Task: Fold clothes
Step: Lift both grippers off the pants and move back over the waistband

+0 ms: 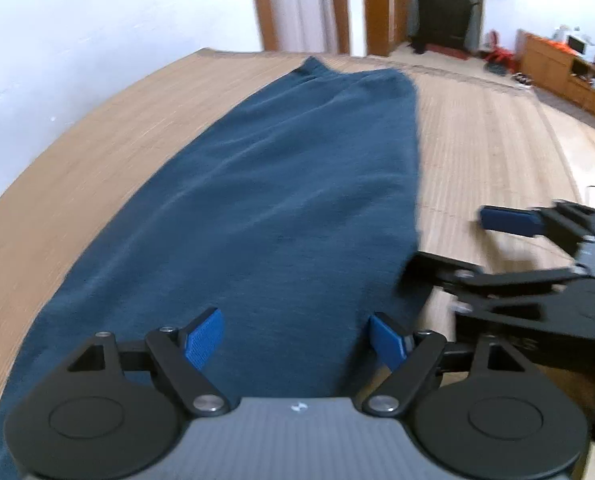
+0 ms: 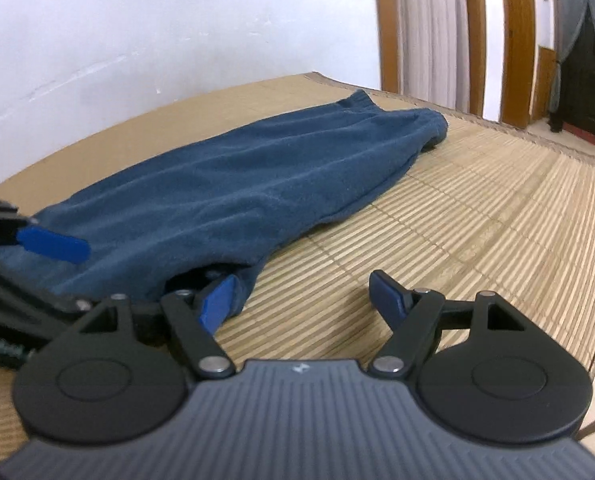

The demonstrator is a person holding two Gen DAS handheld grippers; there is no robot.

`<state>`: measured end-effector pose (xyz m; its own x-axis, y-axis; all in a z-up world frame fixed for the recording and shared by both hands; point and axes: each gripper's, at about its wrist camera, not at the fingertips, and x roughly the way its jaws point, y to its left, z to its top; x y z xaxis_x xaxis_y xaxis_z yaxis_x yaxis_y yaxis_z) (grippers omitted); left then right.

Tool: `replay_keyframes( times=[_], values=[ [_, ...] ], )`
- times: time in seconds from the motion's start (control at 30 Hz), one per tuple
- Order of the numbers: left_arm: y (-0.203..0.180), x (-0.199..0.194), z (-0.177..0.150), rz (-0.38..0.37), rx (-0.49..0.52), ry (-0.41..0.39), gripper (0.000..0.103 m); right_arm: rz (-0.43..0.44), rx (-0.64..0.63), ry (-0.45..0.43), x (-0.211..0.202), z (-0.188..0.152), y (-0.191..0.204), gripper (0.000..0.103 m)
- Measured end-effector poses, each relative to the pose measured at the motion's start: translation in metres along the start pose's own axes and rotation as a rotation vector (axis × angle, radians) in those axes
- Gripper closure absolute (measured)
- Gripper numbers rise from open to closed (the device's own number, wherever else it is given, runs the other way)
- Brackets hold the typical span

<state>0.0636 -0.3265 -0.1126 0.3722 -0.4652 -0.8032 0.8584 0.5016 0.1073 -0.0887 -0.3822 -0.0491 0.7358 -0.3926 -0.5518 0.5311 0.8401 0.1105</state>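
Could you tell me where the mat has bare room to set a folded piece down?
Bare mat lies right of the blue garment; a narrower strip runs between it and the wall. The near end is crowded by both grippers.

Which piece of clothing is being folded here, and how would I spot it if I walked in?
Look for the woven bamboo mat spread beside the white wall. On it lies one long, dark blue garment, stretching away from the two open grippers toward the doorway. It is the only cloth on the mat, soft and wrinkled against the pale ribbed slats.
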Motion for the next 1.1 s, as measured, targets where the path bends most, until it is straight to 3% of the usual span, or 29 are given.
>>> replay_keyframes(
  times=[0.33, 0.5, 0.63, 0.8, 0.93, 1.1],
  values=[
    [0.043, 0.002, 0.023, -0.027, -0.228, -0.003, 0.024, 0.015, -0.103, 0.006, 0.004, -0.002, 0.007, 0.026],
    [0.054, 0.008, 0.02, -0.063, -0.31, 0.013, 0.025, 0.006, -0.116, 0.002, -0.006, 0.003, 0.014, 0.025],
    [0.059, 0.007, 0.022, -0.084, -0.339, 0.01, 0.027, 0.032, -0.204, -0.042, -0.003, 0.008, 0.038, 0.025],
    [0.063, 0.003, 0.028, -0.115, -0.359, -0.002, 0.028, -0.007, -0.294, -0.007, 0.029, 0.013, 0.068, 0.024],
    [0.063, -0.005, 0.033, -0.12, -0.342, -0.022, 0.028, -0.112, -0.324, -0.004, 0.048, 0.023, 0.08, 0.022],
    [0.072, -0.014, 0.045, -0.107, -0.334, -0.082, 0.026, -0.203, -0.383, -0.052, 0.037, 0.016, 0.077, 0.021]
  ],
)
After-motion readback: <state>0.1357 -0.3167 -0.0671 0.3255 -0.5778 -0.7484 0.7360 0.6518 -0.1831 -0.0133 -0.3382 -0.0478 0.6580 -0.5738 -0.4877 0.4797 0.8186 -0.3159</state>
